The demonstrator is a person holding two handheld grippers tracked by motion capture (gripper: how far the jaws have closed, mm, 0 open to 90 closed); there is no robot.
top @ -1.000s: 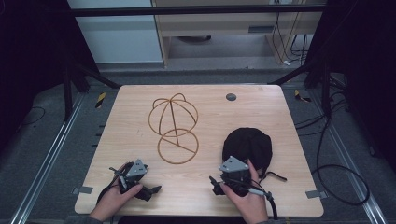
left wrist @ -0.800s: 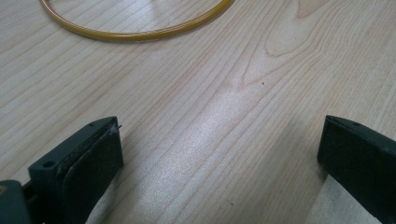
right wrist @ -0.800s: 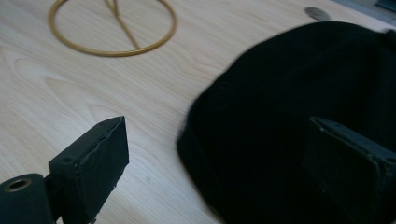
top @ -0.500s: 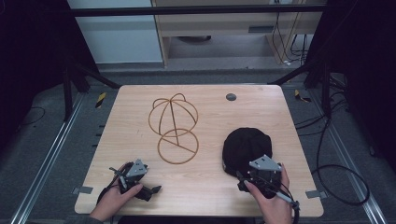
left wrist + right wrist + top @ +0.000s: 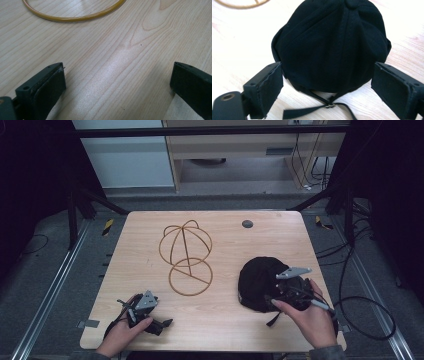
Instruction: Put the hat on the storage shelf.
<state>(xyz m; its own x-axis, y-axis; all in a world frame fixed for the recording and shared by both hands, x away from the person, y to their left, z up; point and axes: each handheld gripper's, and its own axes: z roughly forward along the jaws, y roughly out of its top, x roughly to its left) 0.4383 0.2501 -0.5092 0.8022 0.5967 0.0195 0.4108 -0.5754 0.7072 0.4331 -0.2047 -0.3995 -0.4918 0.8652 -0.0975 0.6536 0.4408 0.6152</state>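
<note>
Nothing's grabbed yet: right gripper [image 5: 327, 82] wide open behind the cap [image 5: 332, 45], left gripper [image 5: 117, 82] open over bare table [image 5: 130, 50].

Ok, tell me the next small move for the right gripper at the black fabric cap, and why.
Probably ease the right gripper forward and shut it on the rear rim of the black fabric cap. Its jaws stand wide open on either side of the cap's back, just above the thin black adjuster strap, and nothing is gripped yet. The left gripper rests open over bare wooden table.
</note>
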